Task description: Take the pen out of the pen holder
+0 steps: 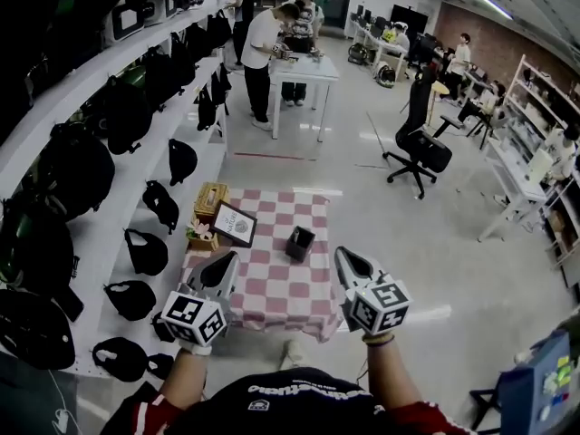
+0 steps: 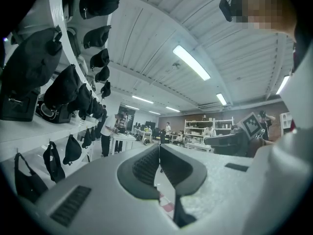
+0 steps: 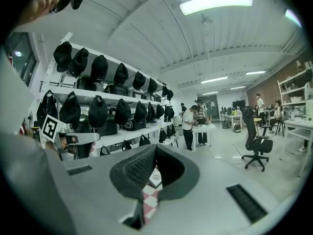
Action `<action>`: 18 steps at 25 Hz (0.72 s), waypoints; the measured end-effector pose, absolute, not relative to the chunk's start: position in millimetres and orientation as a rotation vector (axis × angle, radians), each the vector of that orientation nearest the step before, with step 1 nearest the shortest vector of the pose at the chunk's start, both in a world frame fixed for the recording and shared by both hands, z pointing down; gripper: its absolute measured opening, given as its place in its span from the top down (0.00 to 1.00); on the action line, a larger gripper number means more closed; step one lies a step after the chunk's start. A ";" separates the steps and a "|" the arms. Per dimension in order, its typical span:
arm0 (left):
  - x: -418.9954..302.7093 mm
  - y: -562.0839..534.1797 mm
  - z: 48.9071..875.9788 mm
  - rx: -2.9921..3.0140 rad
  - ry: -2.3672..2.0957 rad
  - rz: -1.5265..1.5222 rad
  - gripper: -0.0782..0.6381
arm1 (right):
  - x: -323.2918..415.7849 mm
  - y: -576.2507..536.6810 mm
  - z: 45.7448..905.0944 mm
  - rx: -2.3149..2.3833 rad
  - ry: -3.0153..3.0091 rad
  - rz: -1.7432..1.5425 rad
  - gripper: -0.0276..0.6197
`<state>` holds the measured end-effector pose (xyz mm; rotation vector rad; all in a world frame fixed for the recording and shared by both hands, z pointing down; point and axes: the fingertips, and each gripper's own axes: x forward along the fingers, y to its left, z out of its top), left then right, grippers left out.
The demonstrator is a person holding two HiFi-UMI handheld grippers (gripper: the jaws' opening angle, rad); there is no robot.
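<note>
Both sets of my fingers closed, empty: left gripper (image 1: 225, 263), right gripper (image 1: 348, 259), lower frame, short of counter (image 1: 281, 299). Holder (image 1: 299, 243) at frame centre; pen inside not discernible. Risk: arriving closed, I topple holder.

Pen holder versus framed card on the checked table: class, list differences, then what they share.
The pen holder is a dark open box; the framed card shows a pale face in a dark frame. The pen holder stands centrally; the framed card sits at the left edge. Both rest on the checked table.
</note>
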<state>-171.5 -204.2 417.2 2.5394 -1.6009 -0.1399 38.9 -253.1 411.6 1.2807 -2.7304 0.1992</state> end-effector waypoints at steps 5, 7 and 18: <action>-167.3 -227.8 404.6 2.535 -1.640 -0.158 0.88 | 38.9 -282.1 395.9 1.247 -2.770 0.159 0.96; -166.5 -236.4 403.1 2.530 -1.650 -0.166 0.88 | 37.8 -291.1 398.2 1.233 -2.774 0.161 0.96; -158.6 -258.4 403.6 2.518 -1.668 -0.148 0.88 | 37.2 -315.0 412.3 1.178 -2.779 0.169 0.95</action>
